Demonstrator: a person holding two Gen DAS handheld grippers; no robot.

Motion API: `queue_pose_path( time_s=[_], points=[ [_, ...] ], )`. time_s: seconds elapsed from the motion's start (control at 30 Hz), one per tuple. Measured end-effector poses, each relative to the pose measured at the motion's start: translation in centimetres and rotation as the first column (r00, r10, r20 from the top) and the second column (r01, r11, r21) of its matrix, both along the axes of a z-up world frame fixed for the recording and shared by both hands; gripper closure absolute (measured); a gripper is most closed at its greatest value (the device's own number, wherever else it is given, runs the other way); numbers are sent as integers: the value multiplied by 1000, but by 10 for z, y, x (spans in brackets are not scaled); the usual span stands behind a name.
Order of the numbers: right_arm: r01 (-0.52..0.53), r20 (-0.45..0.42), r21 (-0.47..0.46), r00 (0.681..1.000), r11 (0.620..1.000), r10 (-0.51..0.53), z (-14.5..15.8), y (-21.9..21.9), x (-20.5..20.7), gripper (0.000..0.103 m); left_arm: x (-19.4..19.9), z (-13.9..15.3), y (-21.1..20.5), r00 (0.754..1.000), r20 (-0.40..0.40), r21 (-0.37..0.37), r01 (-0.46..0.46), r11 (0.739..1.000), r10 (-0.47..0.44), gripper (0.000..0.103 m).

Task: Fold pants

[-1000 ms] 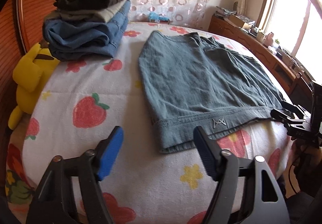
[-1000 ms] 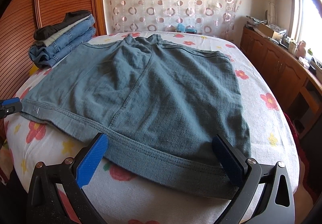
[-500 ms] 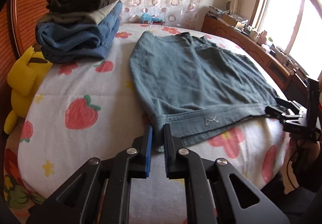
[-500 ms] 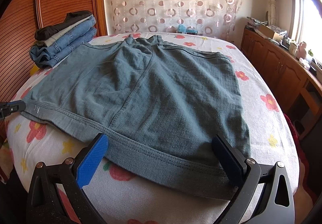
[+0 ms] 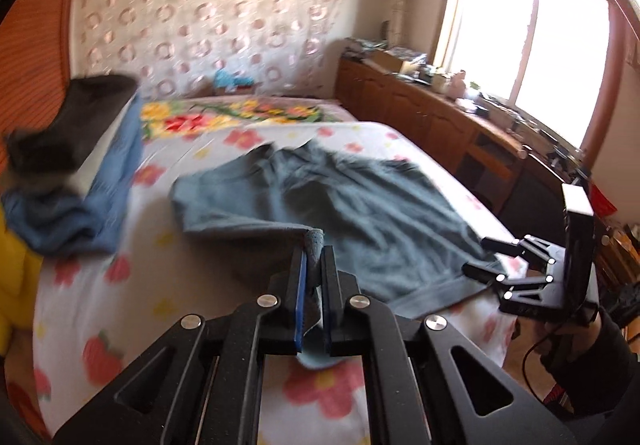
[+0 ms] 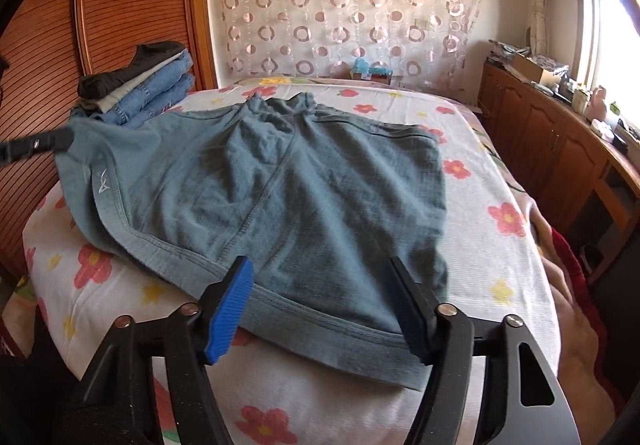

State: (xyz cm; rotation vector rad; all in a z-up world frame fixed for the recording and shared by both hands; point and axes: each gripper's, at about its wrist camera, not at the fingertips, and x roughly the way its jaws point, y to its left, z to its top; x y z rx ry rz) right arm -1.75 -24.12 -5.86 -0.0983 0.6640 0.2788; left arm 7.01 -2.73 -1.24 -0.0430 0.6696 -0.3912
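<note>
Pants (image 6: 288, 189) corner pinched in left gripper (image 5: 314, 265); right gripper (image 6: 320, 293) straddles hem.

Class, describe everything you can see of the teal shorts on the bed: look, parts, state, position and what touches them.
The teal shorts are a soft, knit-looking fabric with a stitched centre seam, a banded hem and a small pale logo near one corner. They lie mostly flat on the flowered bed sheet, slightly wrinkled. The left gripper is shut on the logo corner, which is raised off the sheet. The right gripper, jaws just closing, straddles the near hem without pinching it.
</note>
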Motion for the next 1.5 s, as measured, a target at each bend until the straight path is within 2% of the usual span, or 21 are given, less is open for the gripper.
queue_pose_path(
  time_s=[0.5, 0.7, 0.9, 1.0, 1.03, 1.07, 1.1, 1.23, 1.37, 1.5],
  points=[
    [51, 27, 36, 998, 998, -52, 5, -33, -11, 41, 41, 48, -80, 981, 69, 26, 180, 983, -182, 96],
    [68, 33, 52, 997, 996, -69, 7, -44, -13, 41, 51, 43, -108, 969, 58, 42, 236, 971, -238, 96],
    [77, 34, 64, 996, 995, -80, 5, -53, -14, 41, 57, 26, -120, 970, -1, 39, 243, 969, -243, 94],
    [81, 29, 60, 996, 995, -82, 4, -54, -14, 41, 54, 20, -118, 973, -5, 55, 229, 972, -229, 73],
    [81, 28, 59, 996, 995, -83, 4, -54, -13, 41, 53, 17, -114, 976, 5, 67, 216, 974, -217, 59],
    [82, 27, 60, 996, 995, -83, 4, -54, -12, 41, 53, 17, -112, 978, 9, 74, 205, 976, -206, 51],
    [82, 26, 60, 996, 995, -83, 4, -53, -12, 41, 54, 16, -110, 980, 12, 79, 195, 978, -196, 50],
    [77, 25, 54, 997, 996, -79, 6, -51, -8, 41, 58, 2, -89, 988, -19, 71, 153, 986, -152, 29],
    [67, 26, 49, 997, 997, -69, 6, -50, -3, 41, 58, -16, -72, 991, -53, 73, 130, 989, -127, 23],
    [38, 29, 52, 999, 998, -40, 8, -44, 5, 45, 53, -39, -57, 992, -88, 84, 96, 992, -89, 23]
  ],
)
